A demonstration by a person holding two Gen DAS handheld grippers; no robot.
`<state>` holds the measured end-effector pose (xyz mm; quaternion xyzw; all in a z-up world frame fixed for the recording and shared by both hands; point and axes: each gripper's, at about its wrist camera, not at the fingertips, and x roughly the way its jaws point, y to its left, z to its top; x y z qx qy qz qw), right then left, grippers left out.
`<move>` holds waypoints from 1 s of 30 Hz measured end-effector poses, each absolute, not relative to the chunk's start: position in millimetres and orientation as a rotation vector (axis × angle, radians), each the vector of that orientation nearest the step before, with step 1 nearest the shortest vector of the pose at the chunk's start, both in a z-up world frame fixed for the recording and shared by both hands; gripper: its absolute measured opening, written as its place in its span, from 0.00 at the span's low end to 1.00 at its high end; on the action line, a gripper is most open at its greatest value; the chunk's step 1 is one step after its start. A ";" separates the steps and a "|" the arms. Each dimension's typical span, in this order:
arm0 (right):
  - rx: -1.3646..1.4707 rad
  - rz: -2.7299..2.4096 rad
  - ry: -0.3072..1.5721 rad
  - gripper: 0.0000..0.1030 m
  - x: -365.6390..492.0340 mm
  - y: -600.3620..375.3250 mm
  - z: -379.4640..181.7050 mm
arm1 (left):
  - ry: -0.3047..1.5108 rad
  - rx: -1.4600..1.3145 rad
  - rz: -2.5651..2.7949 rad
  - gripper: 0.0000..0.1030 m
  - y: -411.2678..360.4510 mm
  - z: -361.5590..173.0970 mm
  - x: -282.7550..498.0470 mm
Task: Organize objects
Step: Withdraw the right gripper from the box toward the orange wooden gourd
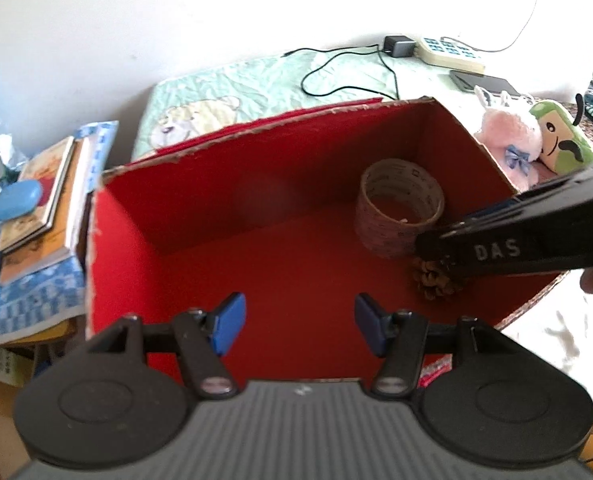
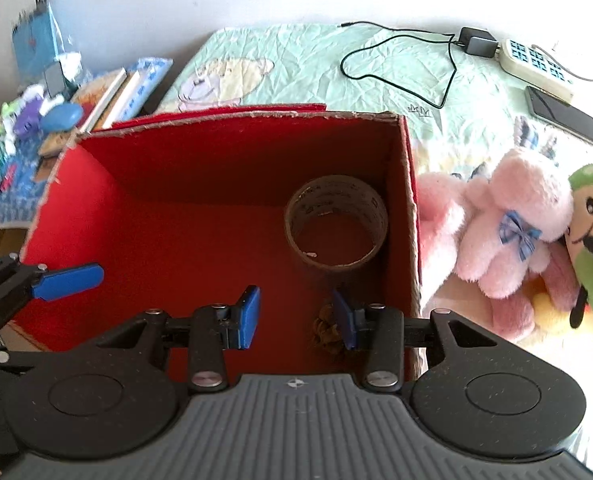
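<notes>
An open cardboard box lined in red (image 1: 200, 216) (image 2: 184, 184) stands on a bed. Inside, a brown tape roll (image 1: 400, 208) (image 2: 336, 224) stands near the right wall, and a pine cone (image 1: 434, 282) (image 2: 326, 332) lies on the floor in front of it. My left gripper (image 1: 300, 322) hovers over the box's near side, open, with nothing between its blue pads. My right gripper (image 2: 296, 316) is open just above the pine cone, which sits by its right pad with a gap to the left pad. In the left wrist view the right gripper (image 1: 432, 248) reaches in from the right.
A pink plush rabbit (image 2: 508, 224) and a green plush (image 2: 592, 240) lie right of the box. Behind it are a power strip (image 2: 536, 64), a charger cable (image 2: 396, 60) and a phone (image 2: 564, 116). Books (image 1: 44, 208) and a blue case (image 1: 16, 200) sit on the left.
</notes>
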<state>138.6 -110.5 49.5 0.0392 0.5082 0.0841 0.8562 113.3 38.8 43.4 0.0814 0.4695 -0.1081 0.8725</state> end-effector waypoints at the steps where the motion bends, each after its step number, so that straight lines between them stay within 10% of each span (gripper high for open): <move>1: 0.093 0.180 1.054 0.43 134.3 -112.4 52.5 | 0.982 0.173 -0.212 0.59 39.0 45.4 110.1; 30: 0.165 0.281 0.859 0.43 51.0 -159.8 70.9 | 0.981 0.208 0.073 0.67 0.3 74.8 42.9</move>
